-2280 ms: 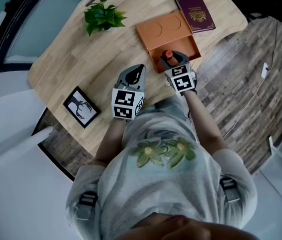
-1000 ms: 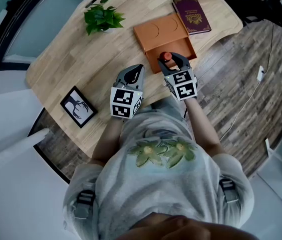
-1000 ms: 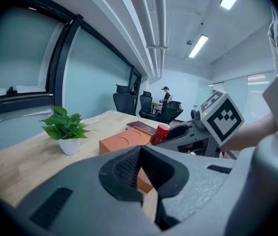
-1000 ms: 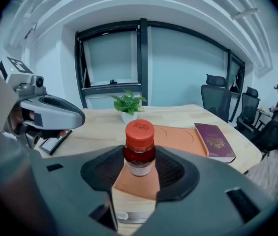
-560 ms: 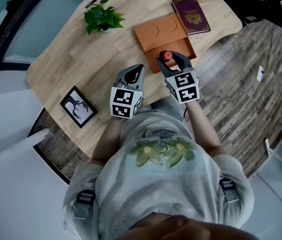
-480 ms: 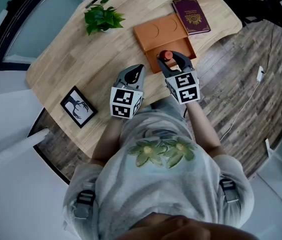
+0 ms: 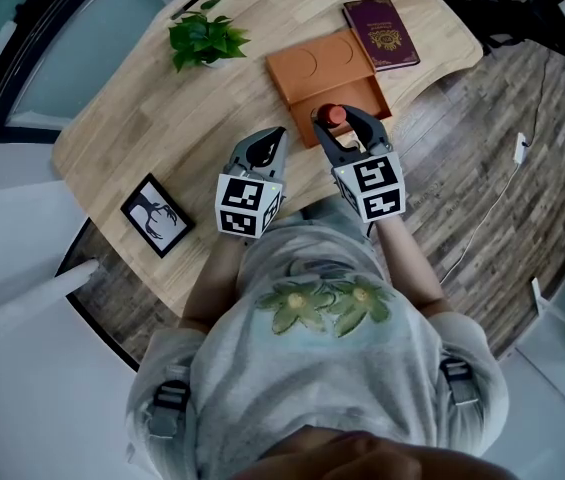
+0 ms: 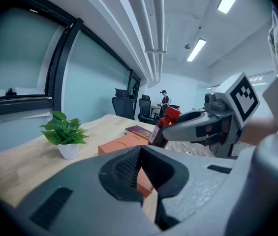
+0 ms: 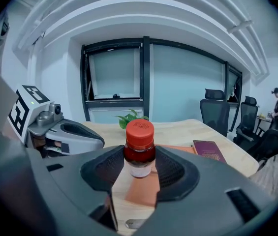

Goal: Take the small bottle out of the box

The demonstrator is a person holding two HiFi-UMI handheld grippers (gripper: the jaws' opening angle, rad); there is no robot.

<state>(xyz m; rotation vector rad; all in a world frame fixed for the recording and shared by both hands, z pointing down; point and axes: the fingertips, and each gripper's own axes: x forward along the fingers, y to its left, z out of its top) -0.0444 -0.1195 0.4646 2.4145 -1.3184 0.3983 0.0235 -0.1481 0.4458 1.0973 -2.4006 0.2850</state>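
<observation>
A small dark bottle (image 7: 333, 116) with a red cap is upright between the jaws of my right gripper (image 7: 334, 125), which is shut on it. It hangs over the near end of the open orange box (image 7: 324, 66). The right gripper view has the bottle (image 9: 139, 149) clamped at its label, with the box (image 9: 146, 188) below it. My left gripper (image 7: 271, 142) hovers over the table left of the box, shut and holding nothing. In the left gripper view the bottle (image 8: 161, 130) and the box (image 8: 121, 144) lie ahead of the jaws.
A potted plant (image 7: 205, 36) stands at the back left of the wooden table (image 7: 162, 118). A maroon passport (image 7: 381, 34) lies right of the box, and a framed picture (image 7: 159, 214) is at the near left edge. Office chairs (image 9: 216, 111) stand beyond the table.
My right gripper has risen and drawn back a little toward the person, with the bottle in it. The left gripper has barely shifted.
</observation>
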